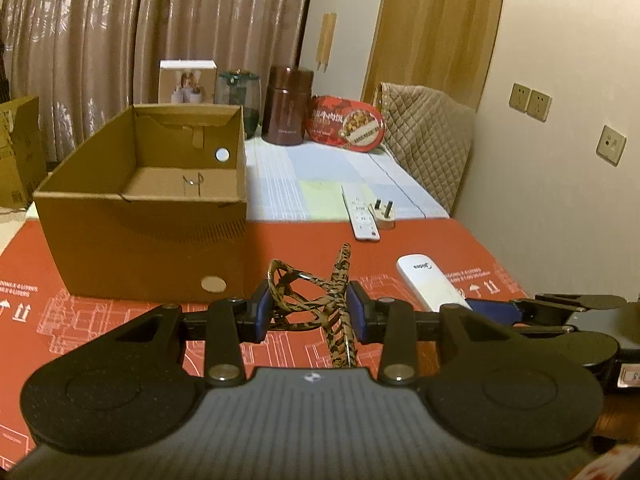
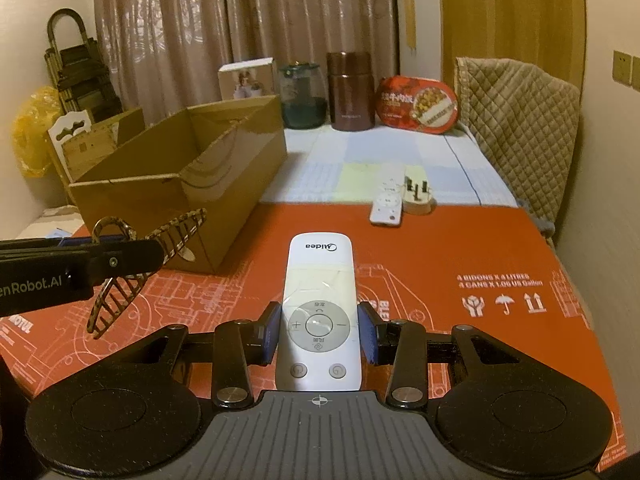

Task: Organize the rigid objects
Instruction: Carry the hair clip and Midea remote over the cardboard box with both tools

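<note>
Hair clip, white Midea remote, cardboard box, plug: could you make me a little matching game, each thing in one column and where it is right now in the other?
Things:
1. tortoiseshell hair clip
2. white Midea remote
3. cardboard box
4. plug

Places:
A. lying beside the slim white remote, prongs up
B. gripped in the right claw
C. standing open on the red mat, nothing visible inside
D. gripped in the left claw

Pairs: 1-D, 2-B, 3-C, 4-A
</note>
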{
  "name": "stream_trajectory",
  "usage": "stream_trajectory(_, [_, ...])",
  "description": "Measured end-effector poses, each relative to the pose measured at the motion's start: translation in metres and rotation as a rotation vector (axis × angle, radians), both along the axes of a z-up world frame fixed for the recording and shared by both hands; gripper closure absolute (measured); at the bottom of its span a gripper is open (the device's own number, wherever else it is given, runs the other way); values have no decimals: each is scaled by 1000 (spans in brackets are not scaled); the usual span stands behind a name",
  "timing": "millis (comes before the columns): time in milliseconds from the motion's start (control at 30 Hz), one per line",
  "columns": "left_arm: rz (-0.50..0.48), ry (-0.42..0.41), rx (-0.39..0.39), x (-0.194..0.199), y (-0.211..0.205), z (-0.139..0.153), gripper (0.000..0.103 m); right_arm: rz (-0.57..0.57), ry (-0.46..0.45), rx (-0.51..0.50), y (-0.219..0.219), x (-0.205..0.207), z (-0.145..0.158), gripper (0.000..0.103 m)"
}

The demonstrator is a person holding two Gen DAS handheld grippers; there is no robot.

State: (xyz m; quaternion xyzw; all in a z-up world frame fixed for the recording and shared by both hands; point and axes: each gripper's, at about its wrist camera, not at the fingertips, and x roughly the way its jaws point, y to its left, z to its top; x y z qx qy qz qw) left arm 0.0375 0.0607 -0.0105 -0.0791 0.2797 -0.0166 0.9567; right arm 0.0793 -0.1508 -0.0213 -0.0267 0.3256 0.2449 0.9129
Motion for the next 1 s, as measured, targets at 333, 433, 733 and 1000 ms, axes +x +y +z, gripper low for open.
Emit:
stream_trajectory(333, [43, -48, 4, 1, 25, 22, 70, 45, -38, 22, 25, 9, 23, 66])
stream_trajectory(433, [61, -61, 12, 2, 36, 28, 70, 66, -51, 24, 37, 13, 30, 66])
stream_trajectory(733, [123, -101, 47, 17, 81, 47, 70, 135, -80, 40, 79, 34, 51, 66])
stream_trajectory(1000, [172, -114, 77, 56, 121, 58, 70, 194, -104, 35, 120, 65, 66, 66])
